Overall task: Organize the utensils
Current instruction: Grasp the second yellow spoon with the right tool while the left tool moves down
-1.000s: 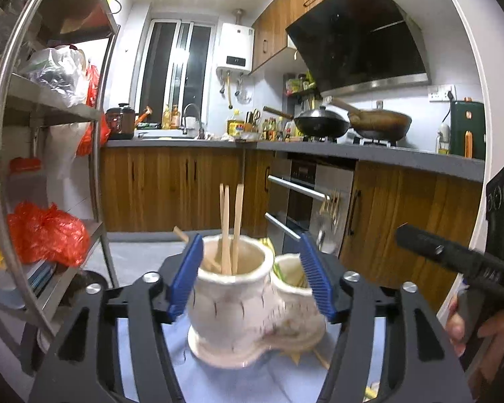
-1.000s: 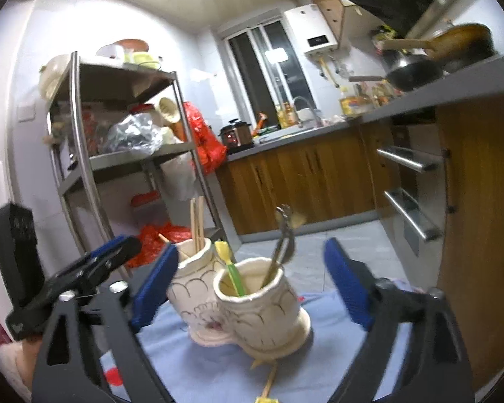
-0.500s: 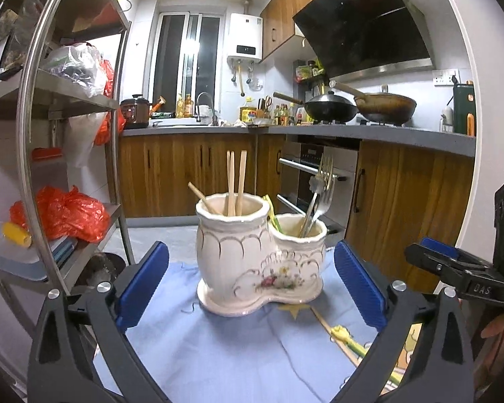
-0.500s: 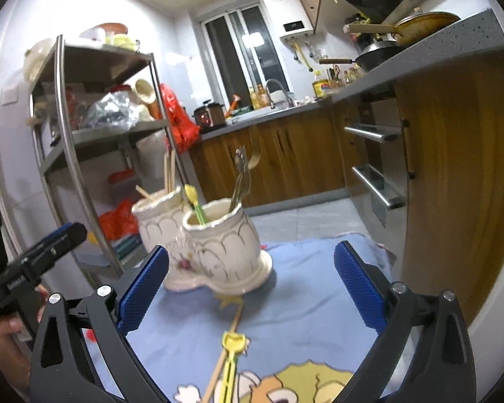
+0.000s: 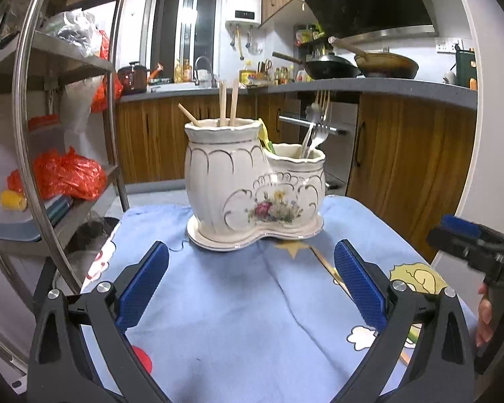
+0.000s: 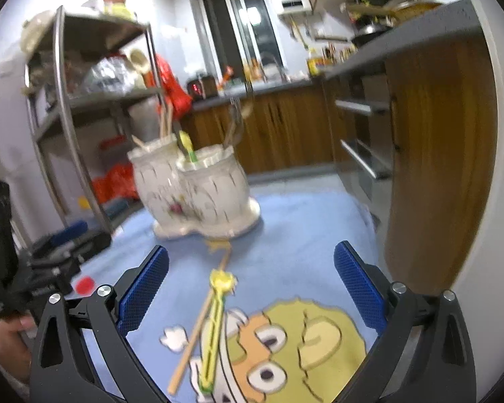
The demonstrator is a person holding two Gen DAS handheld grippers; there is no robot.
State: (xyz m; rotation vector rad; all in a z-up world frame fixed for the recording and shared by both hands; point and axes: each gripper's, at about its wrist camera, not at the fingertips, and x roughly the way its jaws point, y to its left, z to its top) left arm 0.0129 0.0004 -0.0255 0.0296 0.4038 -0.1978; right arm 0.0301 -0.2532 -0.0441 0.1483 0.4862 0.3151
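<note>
Over cloth | left claw (image 5: 250, 282) wide, empty | right claw (image 6: 250, 282) wide

Left gripper (image 5: 250, 280) and right gripper (image 6: 250, 280): jaws fully spread, empty, angled slightly downward; left's just opened.

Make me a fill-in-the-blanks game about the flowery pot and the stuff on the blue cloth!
1. The wooden chopsticks stand in the ____ side of the ceramic holder.
2. The metal forks stand in the ____ side.
3. A yellow-green utensil lies on the ____ tablecloth.
4. Both the left hand-held gripper and the right hand-held gripper are ____.

Answers: taller; shorter; blue; open
</note>
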